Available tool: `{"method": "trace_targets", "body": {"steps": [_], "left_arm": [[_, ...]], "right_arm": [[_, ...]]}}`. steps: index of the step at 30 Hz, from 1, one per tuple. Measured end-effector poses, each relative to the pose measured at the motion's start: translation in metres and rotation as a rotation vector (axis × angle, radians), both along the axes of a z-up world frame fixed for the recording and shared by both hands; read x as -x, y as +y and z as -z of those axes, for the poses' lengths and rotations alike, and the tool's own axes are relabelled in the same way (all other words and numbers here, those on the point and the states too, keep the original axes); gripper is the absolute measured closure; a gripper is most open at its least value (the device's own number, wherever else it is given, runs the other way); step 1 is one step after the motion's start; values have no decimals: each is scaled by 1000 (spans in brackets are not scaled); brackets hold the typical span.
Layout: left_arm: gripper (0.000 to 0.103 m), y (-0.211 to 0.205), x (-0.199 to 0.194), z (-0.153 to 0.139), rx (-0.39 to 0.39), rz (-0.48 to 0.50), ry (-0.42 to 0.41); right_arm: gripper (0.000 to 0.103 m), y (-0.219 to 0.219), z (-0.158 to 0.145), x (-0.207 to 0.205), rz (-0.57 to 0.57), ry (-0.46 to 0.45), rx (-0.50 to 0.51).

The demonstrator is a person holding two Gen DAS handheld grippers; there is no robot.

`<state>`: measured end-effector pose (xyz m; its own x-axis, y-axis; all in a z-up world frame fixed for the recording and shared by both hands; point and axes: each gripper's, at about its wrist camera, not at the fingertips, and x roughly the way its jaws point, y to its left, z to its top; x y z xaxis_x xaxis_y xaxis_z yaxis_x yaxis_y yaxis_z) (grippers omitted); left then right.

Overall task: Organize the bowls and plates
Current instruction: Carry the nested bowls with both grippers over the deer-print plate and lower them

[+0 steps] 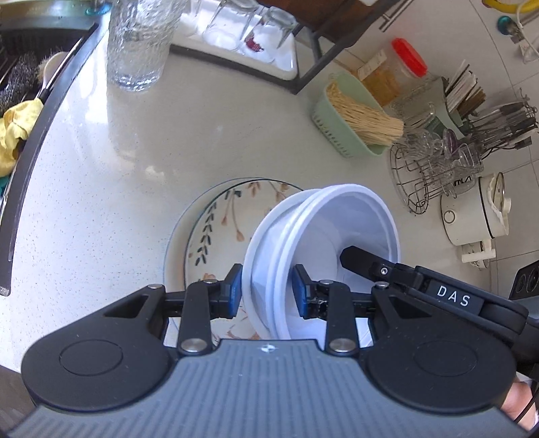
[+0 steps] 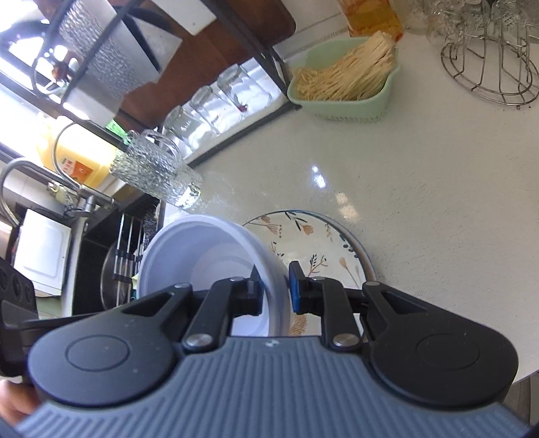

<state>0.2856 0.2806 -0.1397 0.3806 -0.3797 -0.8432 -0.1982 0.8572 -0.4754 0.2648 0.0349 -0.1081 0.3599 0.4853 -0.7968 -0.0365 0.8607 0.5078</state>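
A stack of white bowls hangs tilted over a floral plate that lies on the pale counter. In the left wrist view my left gripper is shut on the near rim of the bowls, blue pads on either side of the wall. One black finger of my right gripper reaches into the bowl from the right. In the right wrist view my right gripper is shut on the rim of the white bowls, with the floral plate just beyond and below.
A textured glass stands at the back left by the sink. A tray of upturned glasses sits under a black rack. A green basket, a wire glass holder and a white pot line the right.
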Motion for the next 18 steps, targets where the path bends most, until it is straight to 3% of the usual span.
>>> {"method": "trace_targets", "body": {"steps": [10,18], "left_arm": [[68,6,-17,23,56,59,34],[67,2,-29,27,28,126,44]], "right_arm": [[84,11,6,-4,31,20,100],[83,13,14,-3,73,32,112]]}}
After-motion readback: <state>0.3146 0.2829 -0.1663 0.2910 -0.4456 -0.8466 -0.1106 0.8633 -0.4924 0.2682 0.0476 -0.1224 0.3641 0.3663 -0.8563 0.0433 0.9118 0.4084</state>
